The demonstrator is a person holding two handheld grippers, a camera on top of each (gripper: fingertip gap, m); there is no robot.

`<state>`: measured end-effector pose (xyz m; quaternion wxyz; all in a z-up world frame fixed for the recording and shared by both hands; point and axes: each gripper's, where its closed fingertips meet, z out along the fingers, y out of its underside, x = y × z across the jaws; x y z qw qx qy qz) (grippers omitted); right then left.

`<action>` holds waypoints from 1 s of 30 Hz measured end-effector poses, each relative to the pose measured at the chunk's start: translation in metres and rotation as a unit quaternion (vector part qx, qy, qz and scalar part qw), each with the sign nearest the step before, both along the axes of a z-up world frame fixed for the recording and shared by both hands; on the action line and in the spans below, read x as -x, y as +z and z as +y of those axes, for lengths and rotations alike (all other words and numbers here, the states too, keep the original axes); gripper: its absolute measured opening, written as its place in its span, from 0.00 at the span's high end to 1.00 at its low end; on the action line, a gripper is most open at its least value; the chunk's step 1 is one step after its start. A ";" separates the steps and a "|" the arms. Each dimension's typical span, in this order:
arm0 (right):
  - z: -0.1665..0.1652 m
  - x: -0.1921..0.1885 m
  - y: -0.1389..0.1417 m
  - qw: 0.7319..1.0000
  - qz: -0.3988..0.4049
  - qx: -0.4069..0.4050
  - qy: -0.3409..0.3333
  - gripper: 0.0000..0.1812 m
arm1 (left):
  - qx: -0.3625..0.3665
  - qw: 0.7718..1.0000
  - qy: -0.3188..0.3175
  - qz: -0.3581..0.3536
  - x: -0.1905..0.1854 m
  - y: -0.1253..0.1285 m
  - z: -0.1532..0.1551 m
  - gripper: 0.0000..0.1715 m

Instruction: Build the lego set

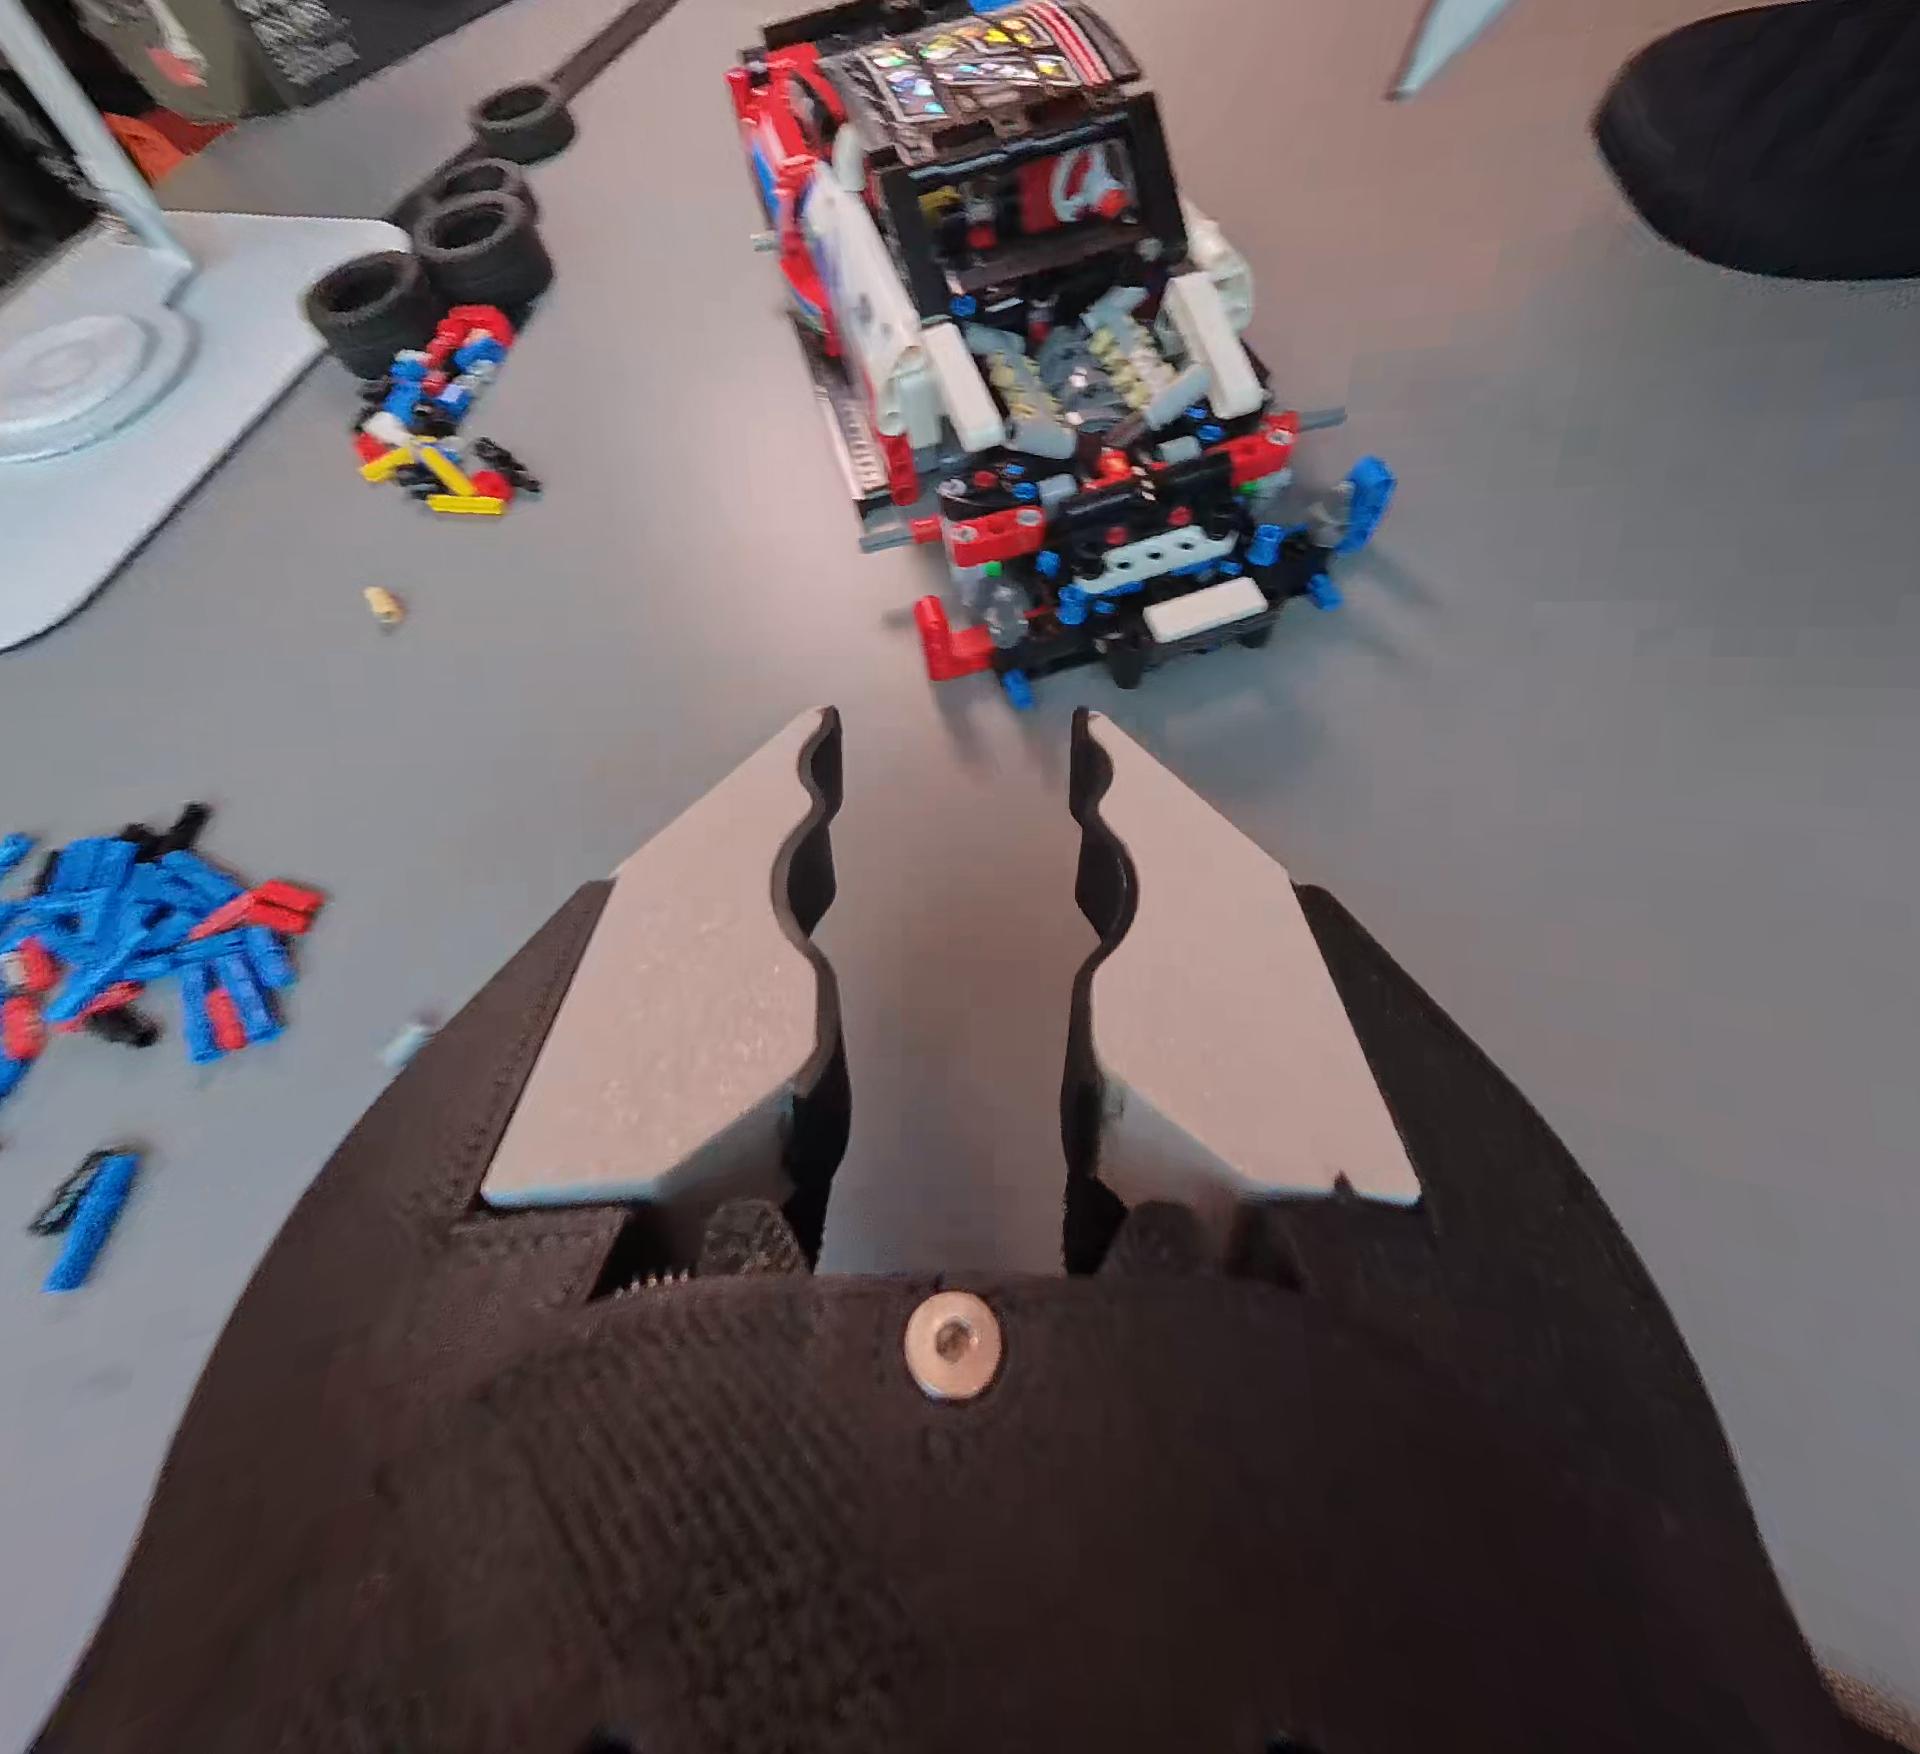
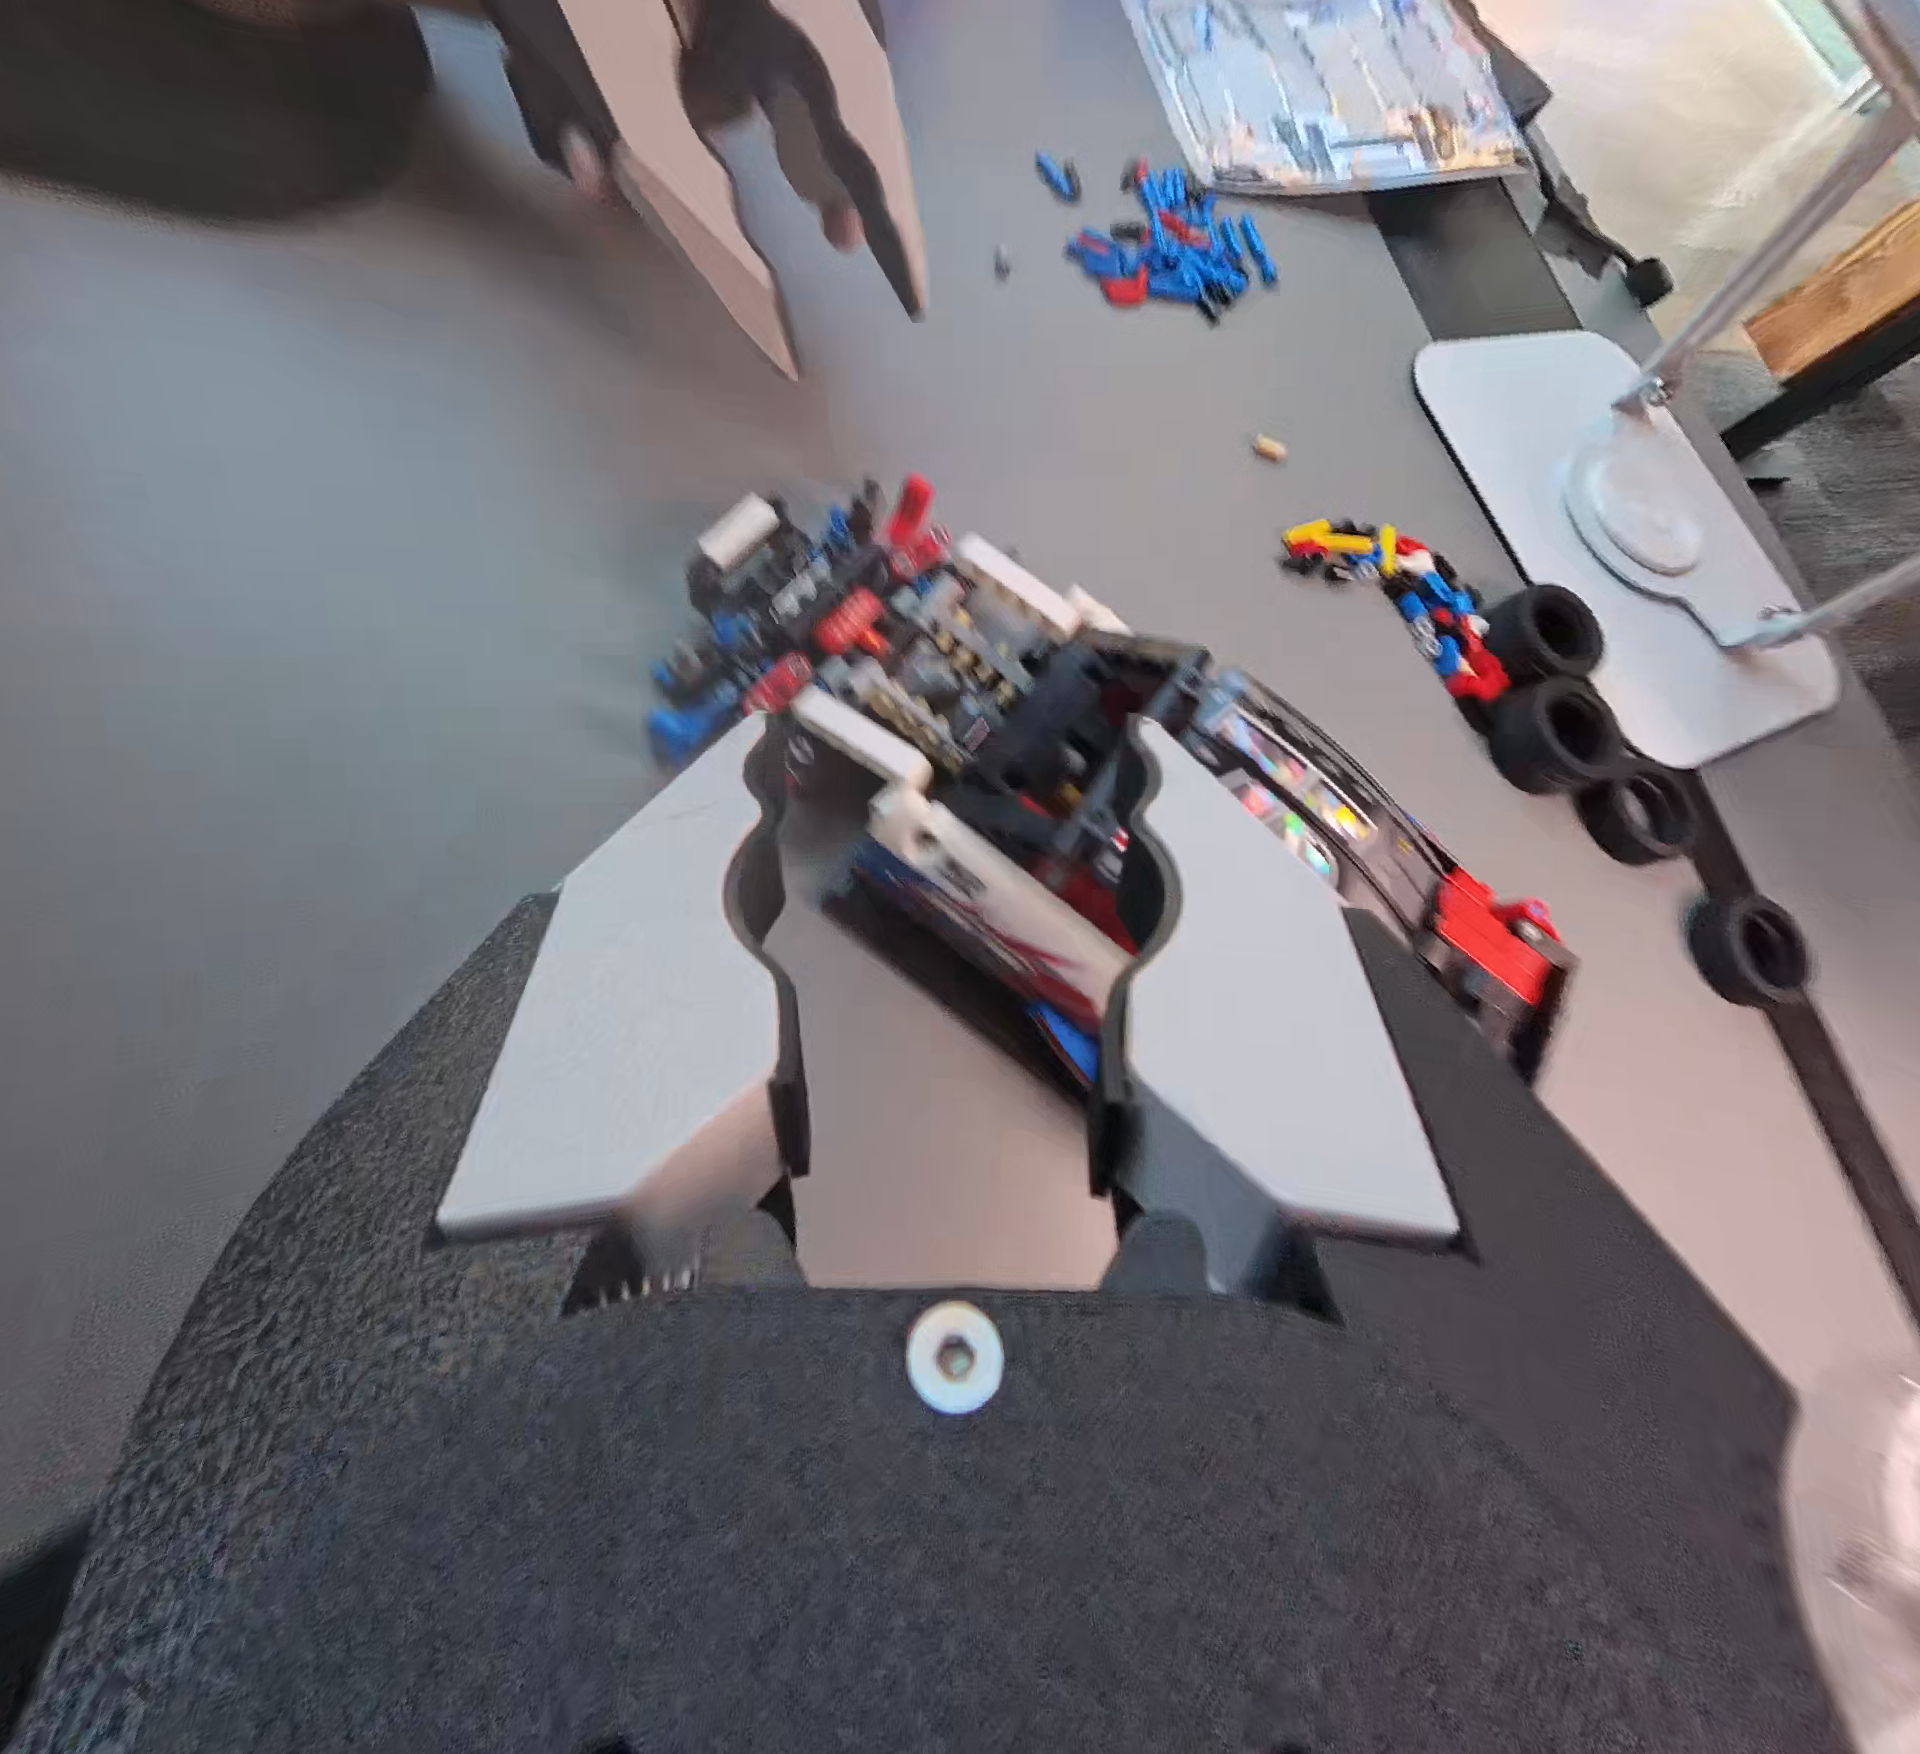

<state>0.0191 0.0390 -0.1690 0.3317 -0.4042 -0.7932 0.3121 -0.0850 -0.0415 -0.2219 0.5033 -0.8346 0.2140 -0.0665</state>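
— Two hand-held grippers, both with jaws apart and nothing between them. The left hand-held gripper [image 1: 956, 738] hangs over bare table [image 1: 1558, 769], with the half-built lego car [image 1: 1039, 354] just ahead of its tips, engine end facing it.

— And the right hand-held gripper [image 2: 951, 748]?

— Poised above the car's [image 2: 1039, 800] white side panel. It looks close, though the blur hides whether it is touching.

— What worries you?

— That open tail. Small blue pins and red beams stick out there, and I judge a careless nudge from the left tips would knock them loose. If the right jaws squeeze the panel too hard, it could pop off.

— Anything else?

— Loose parts. A blue pile [image 1: 145, 935] lies left of the left hand-held gripper, a mixed heap [image 1: 436, 416] and black tyres [image 1: 436, 270] farther ahead-left, and one tan piece [image 1: 382, 605] sits alone. A sweeping move could scatter them or roll a tyre away.
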 end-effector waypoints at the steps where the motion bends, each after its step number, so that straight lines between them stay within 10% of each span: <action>1: 0.024 -0.007 -0.007 0.999 -0.014 -0.040 0.001 0.60 | 0.022 1.000 -0.016 -0.015 -0.009 -0.005 -0.004 0.72; 6: 0.106 -0.008 -0.042 0.988 -0.106 -0.110 -0.003 0.48 | 0.087 0.994 -0.063 -0.002 -0.049 -0.027 -0.004 0.67; 15: 0.103 0.020 -0.058 0.980 -0.155 -0.116 0.042 0.45 | 0.092 0.995 -0.031 0.031 -0.038 -0.036 0.015 0.86; 30: 0.101 0.007 -0.063 0.980 -0.150 -0.123 -0.031 0.40 | 0.110 0.989 -0.087 0.033 -0.044 -0.037 0.025 0.87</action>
